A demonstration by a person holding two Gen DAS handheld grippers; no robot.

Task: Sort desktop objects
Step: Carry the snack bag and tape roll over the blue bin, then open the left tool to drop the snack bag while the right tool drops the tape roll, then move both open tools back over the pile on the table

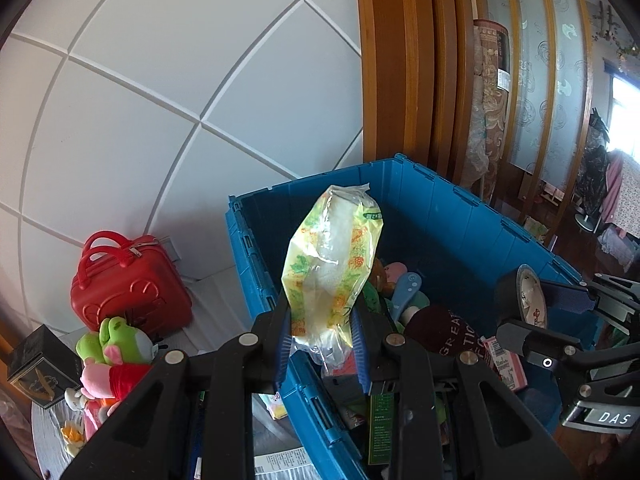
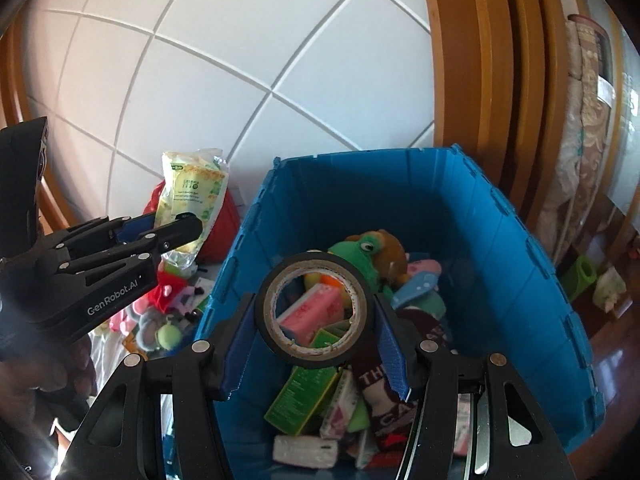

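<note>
Here, yellow-green crinkly packet (image 1: 332,264) and black tape roll (image 2: 314,312).

White panelled wall (image 1: 160,80) with diagonal grooves at the far left. Wooden door frame (image 1: 400,80) right of it. Frosted glass panels (image 1: 532,80) further right, rolled patterned fabric (image 1: 490,100) standing upright against them.

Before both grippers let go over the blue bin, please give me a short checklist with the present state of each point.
1. Left gripper shut on the packet: ok.
2. Right gripper shut on the tape roll: ok.
3. Tape roll above the bin: ok.
4. Packet fully past the bin's left wall: cannot tell.
5. Room left in bin: ok.
6. Grippers apart: ok.
</note>
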